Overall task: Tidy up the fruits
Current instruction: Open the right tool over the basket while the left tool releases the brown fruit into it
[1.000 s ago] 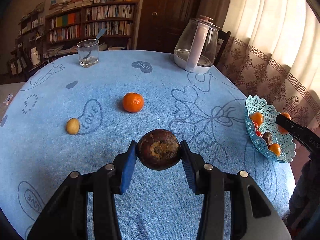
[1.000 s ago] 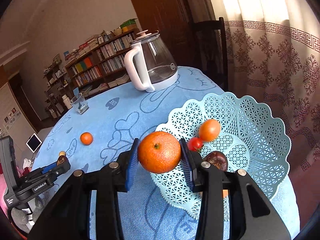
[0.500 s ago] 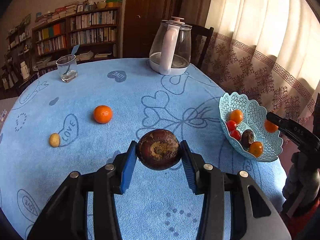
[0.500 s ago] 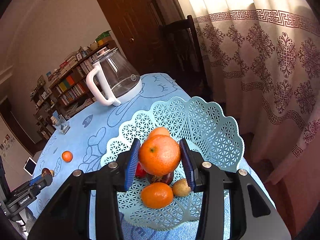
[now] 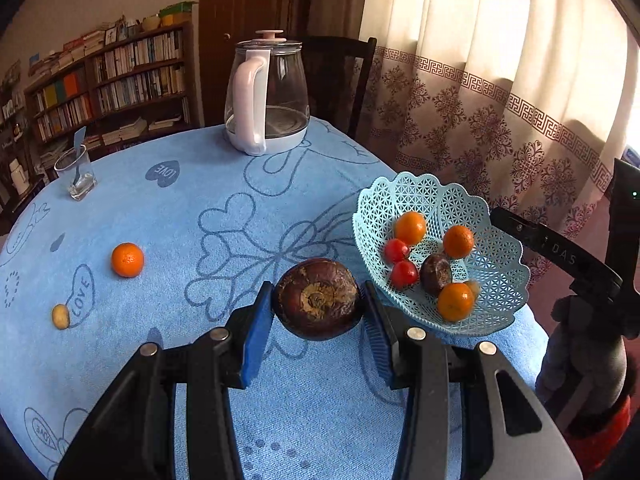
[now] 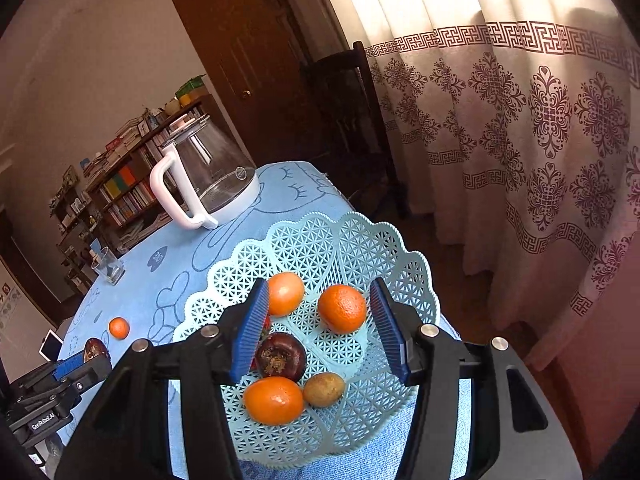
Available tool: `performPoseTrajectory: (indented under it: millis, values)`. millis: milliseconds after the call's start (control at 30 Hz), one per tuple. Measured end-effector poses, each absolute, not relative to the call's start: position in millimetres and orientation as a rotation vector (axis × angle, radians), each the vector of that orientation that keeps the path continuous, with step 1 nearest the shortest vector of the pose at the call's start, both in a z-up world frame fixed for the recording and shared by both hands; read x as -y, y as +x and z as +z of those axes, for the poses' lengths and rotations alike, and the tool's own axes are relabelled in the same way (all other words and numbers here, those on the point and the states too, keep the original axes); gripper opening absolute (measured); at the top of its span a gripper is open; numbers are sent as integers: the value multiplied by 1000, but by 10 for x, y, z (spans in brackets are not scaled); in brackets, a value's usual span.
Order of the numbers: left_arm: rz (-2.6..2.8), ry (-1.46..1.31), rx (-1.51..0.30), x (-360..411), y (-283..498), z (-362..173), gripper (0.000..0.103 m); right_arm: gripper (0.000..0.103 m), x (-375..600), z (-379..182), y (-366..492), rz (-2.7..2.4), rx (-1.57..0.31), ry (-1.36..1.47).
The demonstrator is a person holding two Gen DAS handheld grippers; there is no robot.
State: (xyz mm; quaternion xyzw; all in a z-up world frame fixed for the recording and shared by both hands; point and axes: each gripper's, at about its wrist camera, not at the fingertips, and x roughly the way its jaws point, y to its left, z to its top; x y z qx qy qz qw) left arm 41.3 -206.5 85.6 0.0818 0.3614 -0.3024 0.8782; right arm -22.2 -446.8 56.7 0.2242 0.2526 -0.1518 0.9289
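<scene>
Orange (image 6: 342, 309) dropped from opening right gripper (image 6: 320, 328), three in basket (image 6: 360, 240), left gripper (image 5: 318, 322) holding brown fruit (image 5: 318, 298)

Blue-clothed table (image 5: 304, 408) bearing kettle (image 5: 269, 92), glass (image 5: 76, 172), basket (image 5: 498, 264), orange (image 5: 127, 260), small yellow fruit (image 5: 61, 316).

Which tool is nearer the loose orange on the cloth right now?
Left. The left tool, shut on a dark brown fruit, hangs over the cloth some way from the loose orange. The right tool, jaws opening, hangs over the basket, farther off.
</scene>
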Motion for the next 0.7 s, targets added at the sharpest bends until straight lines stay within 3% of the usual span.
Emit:
performPoseTrajectory:
  millis: [533, 600, 700]
  values:
    - [-713, 242, -781, 2730, 472, 661, 46, 60, 4503, 536, -233, -329, -520, 451]
    - [-720, 229, -774, 2728, 460, 666, 70, 60, 4506, 530, -232, -329, -521, 452]
    - [-712, 217, -756, 2684, 462, 693, 74, 62, 4506, 527, -234, -329, -519, 453]
